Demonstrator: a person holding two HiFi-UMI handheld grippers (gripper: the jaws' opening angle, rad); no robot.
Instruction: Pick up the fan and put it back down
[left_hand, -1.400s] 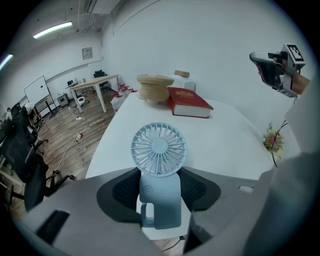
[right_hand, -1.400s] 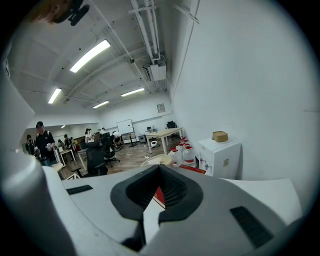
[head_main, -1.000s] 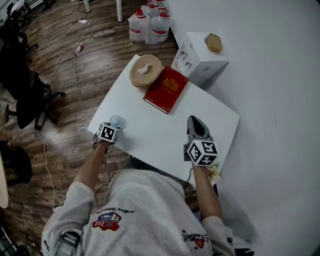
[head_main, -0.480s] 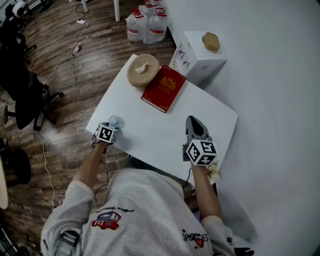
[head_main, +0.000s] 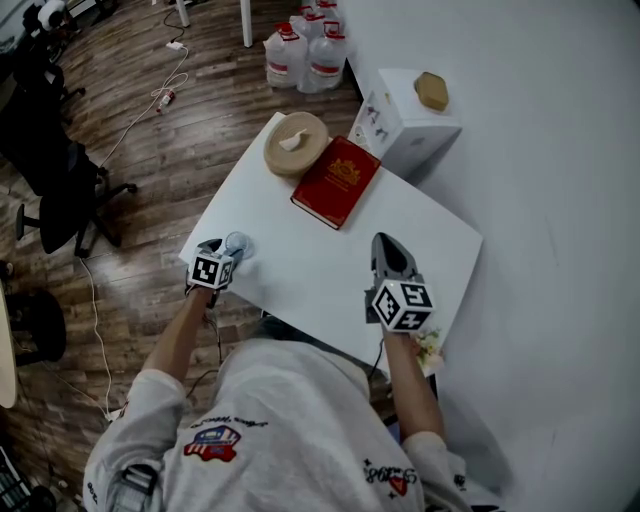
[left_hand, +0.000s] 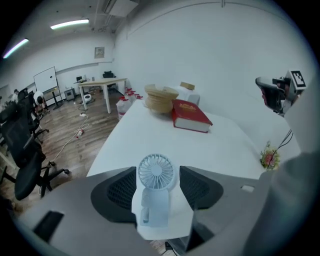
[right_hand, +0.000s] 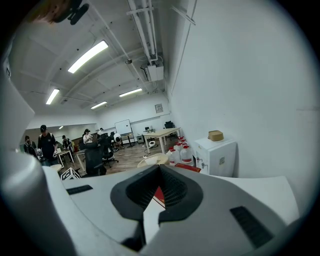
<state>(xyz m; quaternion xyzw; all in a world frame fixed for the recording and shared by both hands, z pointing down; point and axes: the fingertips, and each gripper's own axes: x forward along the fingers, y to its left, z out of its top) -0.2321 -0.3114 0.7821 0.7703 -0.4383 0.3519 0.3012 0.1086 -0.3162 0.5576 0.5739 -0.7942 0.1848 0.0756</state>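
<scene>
Head view: left claw (head_main: 228, 252) at 8 o'clock of the tabletop (head_main: 300, 275), with the fan (head_main: 238, 243) at its tip, near the tabletop's left corner. Right claw (head_main: 389, 248) at 4 o'clock, over bare tabletop. Book (head_main: 336, 181) at 12 o'clock.

Left gripper view: claw apart, jaws have just been opening. Fan (left_hand: 156, 176) stands upright on the tabletop between them, with a gap on each side and the pads off it. Book (left_hand: 191, 115) at 1 o'clock beyond the fan.

Right gripper view: claw (right_hand: 160, 167) together at the tips, nothing in it.
</scene>
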